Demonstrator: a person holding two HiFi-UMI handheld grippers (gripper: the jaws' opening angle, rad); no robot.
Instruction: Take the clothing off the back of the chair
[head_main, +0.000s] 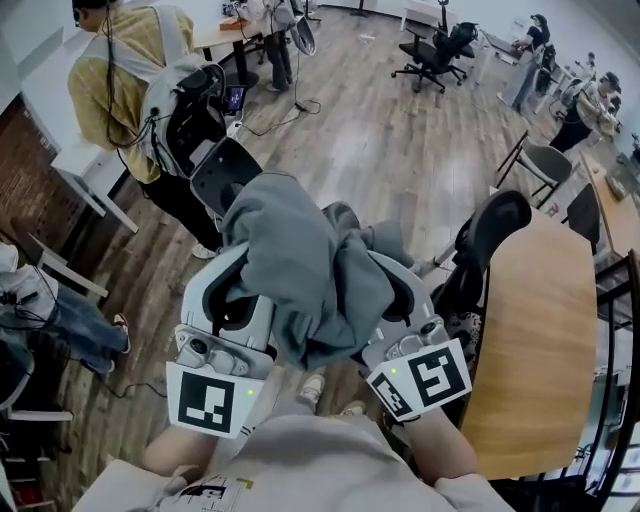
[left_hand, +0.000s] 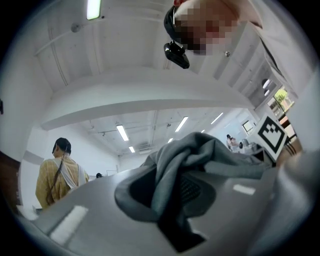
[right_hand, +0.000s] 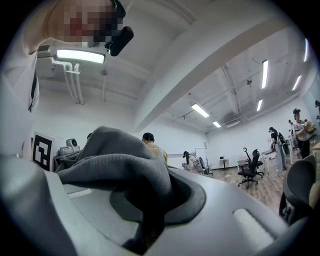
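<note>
A grey garment (head_main: 300, 275) hangs bunched in the air between my two grippers, in front of my chest. My left gripper (head_main: 245, 285) is shut on its left part, and in the left gripper view the cloth (left_hand: 172, 170) is folded into the jaws of the left gripper (left_hand: 175, 200). My right gripper (head_main: 395, 285) is shut on the right part, and the right gripper view shows grey cloth (right_hand: 115, 165) pinched in the right gripper (right_hand: 150, 200). Just beyond the garment stands a white-framed chair with a black back (head_main: 222, 172). The garment hides both sets of fingertips.
A person in a yellow shirt (head_main: 120, 70) stands behind that chair at the upper left. A black chair (head_main: 490, 235) and a wooden table (head_main: 540, 340) are at my right. Another office chair (head_main: 435, 55) and more people are at the far end of the wood floor.
</note>
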